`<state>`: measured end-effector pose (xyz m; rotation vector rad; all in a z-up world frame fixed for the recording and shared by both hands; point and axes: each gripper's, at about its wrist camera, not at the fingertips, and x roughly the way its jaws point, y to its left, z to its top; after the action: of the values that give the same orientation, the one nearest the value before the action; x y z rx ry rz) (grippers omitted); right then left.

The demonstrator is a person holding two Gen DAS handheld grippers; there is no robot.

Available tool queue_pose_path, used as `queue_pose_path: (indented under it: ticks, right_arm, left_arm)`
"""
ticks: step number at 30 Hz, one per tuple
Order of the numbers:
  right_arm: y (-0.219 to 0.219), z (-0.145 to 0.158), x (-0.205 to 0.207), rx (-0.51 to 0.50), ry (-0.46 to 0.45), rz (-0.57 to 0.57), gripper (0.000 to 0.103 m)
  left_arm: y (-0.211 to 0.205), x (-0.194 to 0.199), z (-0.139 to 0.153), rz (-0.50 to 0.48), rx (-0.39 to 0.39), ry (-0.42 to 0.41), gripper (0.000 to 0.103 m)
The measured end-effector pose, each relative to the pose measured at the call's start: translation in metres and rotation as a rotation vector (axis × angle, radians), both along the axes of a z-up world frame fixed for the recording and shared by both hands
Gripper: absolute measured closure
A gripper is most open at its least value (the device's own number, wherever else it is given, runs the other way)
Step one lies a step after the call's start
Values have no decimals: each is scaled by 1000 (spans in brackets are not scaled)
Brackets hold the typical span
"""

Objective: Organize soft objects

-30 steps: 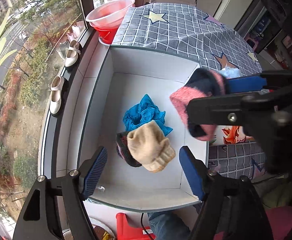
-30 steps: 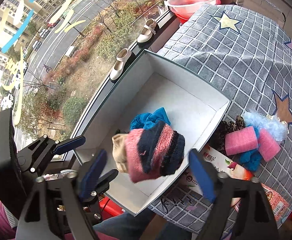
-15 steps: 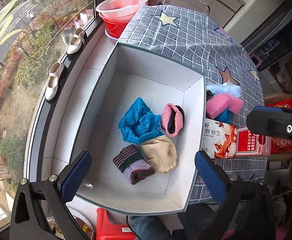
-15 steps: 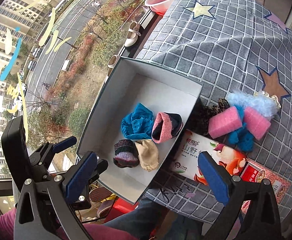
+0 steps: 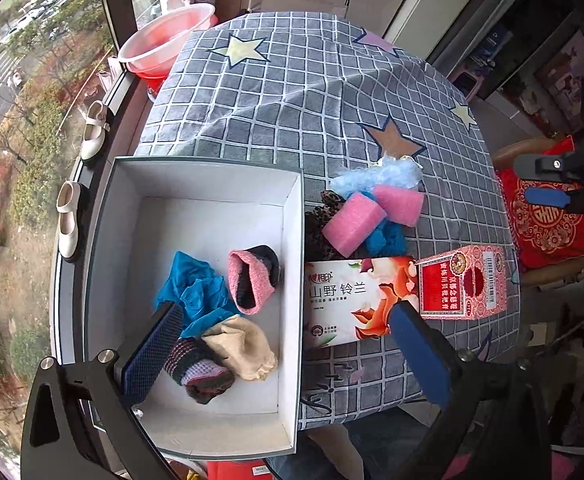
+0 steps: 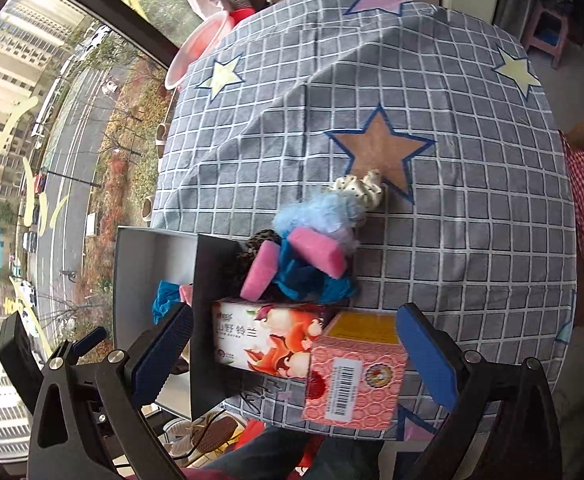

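Both tools, left tool [image 5: 287,344] and right tool [image 6: 296,356], hung wide apart and empty, pink sock [image 5: 251,280] lying in the white box [image 5: 292,216].

Tablecloth [image 6: 472,240] is grey with white grid lines and stars. Sponges [image 5: 354,224] are pink, box [image 5: 219,184] is white inside.

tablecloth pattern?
Grey tablecloth with a white grid and scattered stars in yellow, tan and lilac; the right wrist view shows it best.

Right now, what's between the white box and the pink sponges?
A leopard-print fabric piece lies against the white box wall, with the pink sponges just beyond it; clearest in the left wrist view.
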<state>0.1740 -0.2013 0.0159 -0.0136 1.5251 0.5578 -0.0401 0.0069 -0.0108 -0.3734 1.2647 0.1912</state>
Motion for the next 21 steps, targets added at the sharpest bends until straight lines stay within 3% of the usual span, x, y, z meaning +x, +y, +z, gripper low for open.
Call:
queue_pose_path:
  ticks: [10,16,21]
  right_arm:
    - [-34,-93,58,-98,143,-25,1]
    - [-11,-138,100,-84,209,-55,1]
    - [21,-176,127,-109,241,-30,1]
  left_arm:
    - [-28,42,-21,-37,42,103,0]
    - [-41,79,-28,-81,134,140,0]
    - [-48,112,-32,-96,151,153,0]
